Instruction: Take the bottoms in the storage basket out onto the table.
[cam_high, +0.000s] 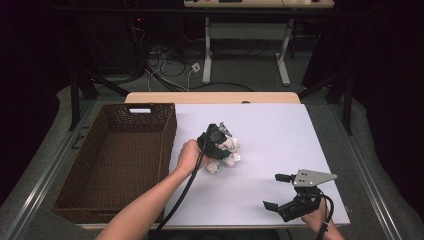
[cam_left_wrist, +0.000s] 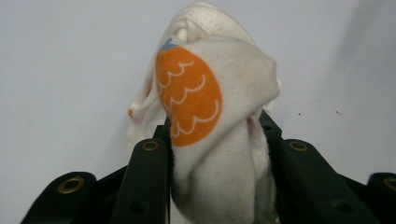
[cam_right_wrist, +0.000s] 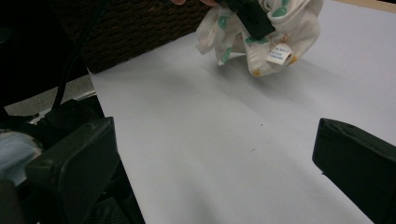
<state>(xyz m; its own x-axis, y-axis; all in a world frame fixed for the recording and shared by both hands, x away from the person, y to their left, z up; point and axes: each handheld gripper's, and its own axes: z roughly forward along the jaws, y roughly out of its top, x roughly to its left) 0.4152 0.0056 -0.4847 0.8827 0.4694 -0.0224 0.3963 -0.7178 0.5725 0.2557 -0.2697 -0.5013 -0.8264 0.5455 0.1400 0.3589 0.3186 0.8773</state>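
On the white tabletop (cam_high: 280, 135), a crumpled white printed cloth (cam_high: 226, 152) is clamped by the left gripper (cam_high: 220, 142), not yet placed in the empty brown wicker basket (cam_high: 120, 165); the right gripper (cam_high: 280, 192) is held wide.

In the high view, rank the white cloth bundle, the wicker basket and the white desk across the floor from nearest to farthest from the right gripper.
From the right gripper, bottom right:
1. White cloth bundle, mid-table, clamped in the left gripper.
2. Wicker basket, left side.
3. White desk, far across the floor.

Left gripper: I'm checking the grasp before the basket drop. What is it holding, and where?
The left gripper pinches a bunched white printed garment around its gathered middle.
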